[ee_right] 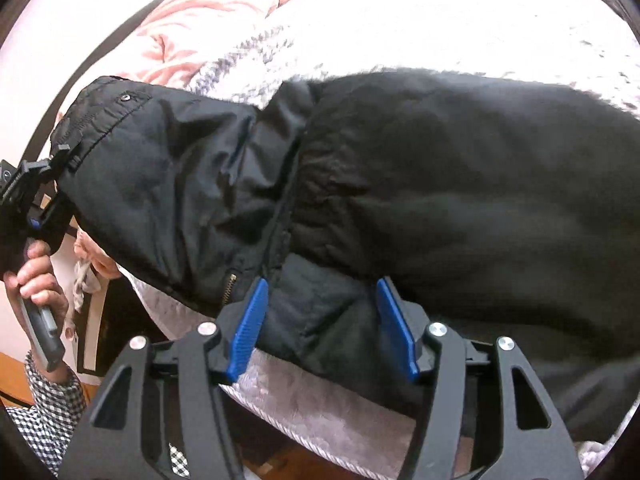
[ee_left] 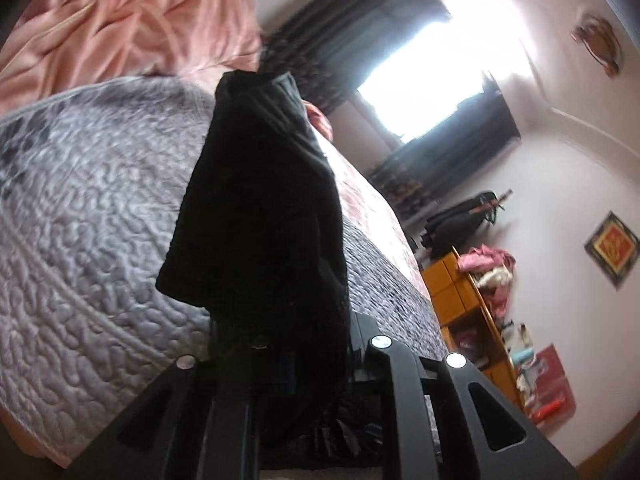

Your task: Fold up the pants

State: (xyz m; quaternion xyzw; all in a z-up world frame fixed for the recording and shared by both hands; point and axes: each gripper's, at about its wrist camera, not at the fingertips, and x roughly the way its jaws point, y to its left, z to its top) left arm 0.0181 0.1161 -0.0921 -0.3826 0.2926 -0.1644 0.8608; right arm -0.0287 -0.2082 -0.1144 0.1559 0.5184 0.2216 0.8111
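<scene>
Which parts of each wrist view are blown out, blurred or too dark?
Left wrist: window blown out with glare over the wall; black pants a detail-less silhouette hiding the left gripper's fingers. Right wrist: grey quilt overexposed to white at top; pants motion-smeared on the right, stitching sharp on the left. Both: strong fisheye curvature.

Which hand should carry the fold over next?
Left. Its tool is shut on the pants at the waistband and has it raised off the bed; the right tool stands open.
</scene>
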